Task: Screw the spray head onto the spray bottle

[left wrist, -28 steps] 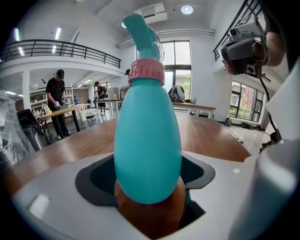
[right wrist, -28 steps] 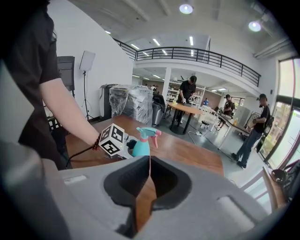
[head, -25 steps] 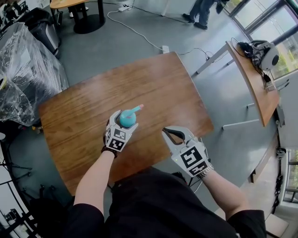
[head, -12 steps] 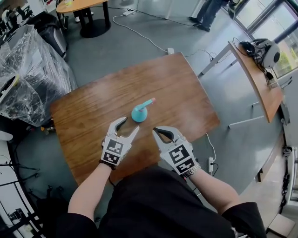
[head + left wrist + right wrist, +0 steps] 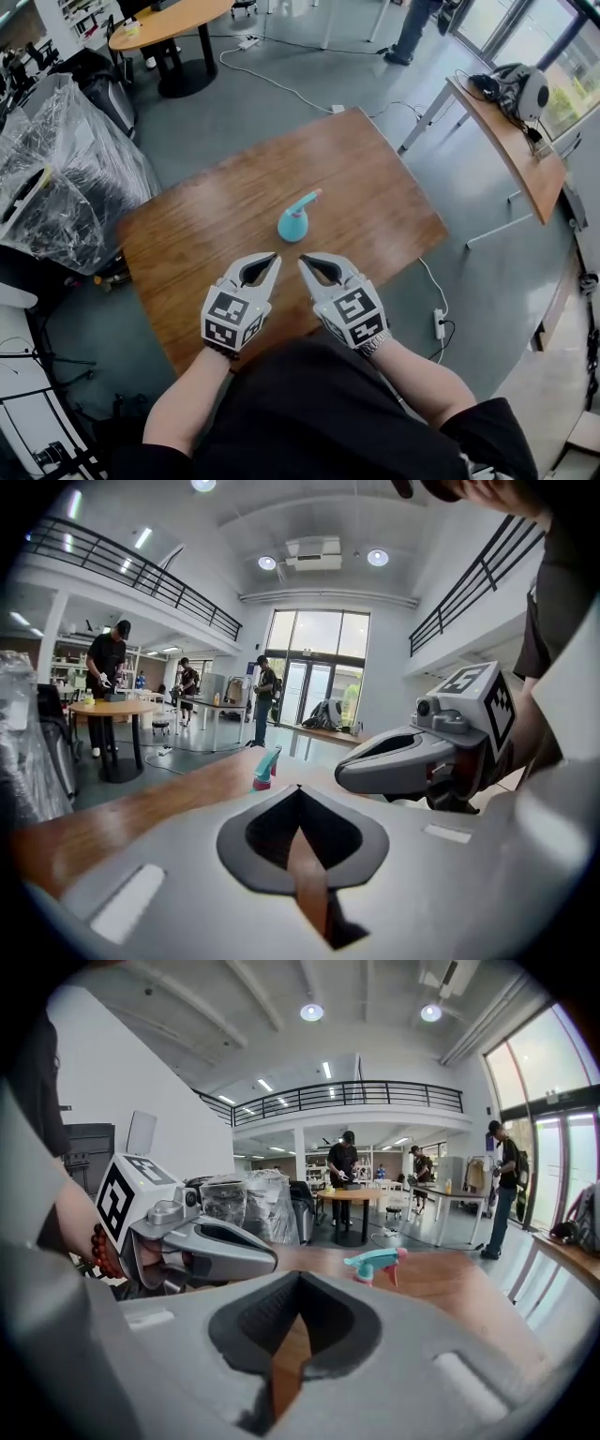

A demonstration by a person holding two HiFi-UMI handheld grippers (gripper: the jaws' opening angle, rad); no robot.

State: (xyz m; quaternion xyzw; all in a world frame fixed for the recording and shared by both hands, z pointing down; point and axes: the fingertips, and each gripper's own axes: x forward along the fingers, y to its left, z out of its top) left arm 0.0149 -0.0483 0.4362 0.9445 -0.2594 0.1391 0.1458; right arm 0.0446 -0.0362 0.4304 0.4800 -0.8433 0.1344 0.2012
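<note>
A teal spray bottle (image 5: 294, 223) with a teal-and-pink spray head stands upright by itself on the wooden table (image 5: 206, 234). It also shows in the left gripper view as the small bottle (image 5: 266, 767) and in the right gripper view as the bottle (image 5: 375, 1264). Both grippers hover side by side near the table's front edge, short of the bottle and apart from it. My left gripper (image 5: 271, 262) is shut with nothing in it. My right gripper (image 5: 305, 262) is shut and empty too. Each gripper view shows its own jaws closed to a point.
A bulky plastic-wrapped load (image 5: 56, 178) sits left of the table. A round table (image 5: 169, 23) stands at the back, and a side desk (image 5: 511, 141) with a headset is at the right. A cable and power strip (image 5: 439, 323) lie on the floor. People stand far off.
The left gripper let go of the bottle, drew back toward the table's near edge and shut. The right gripper slid left, close beside it. The bottle stays standing.
</note>
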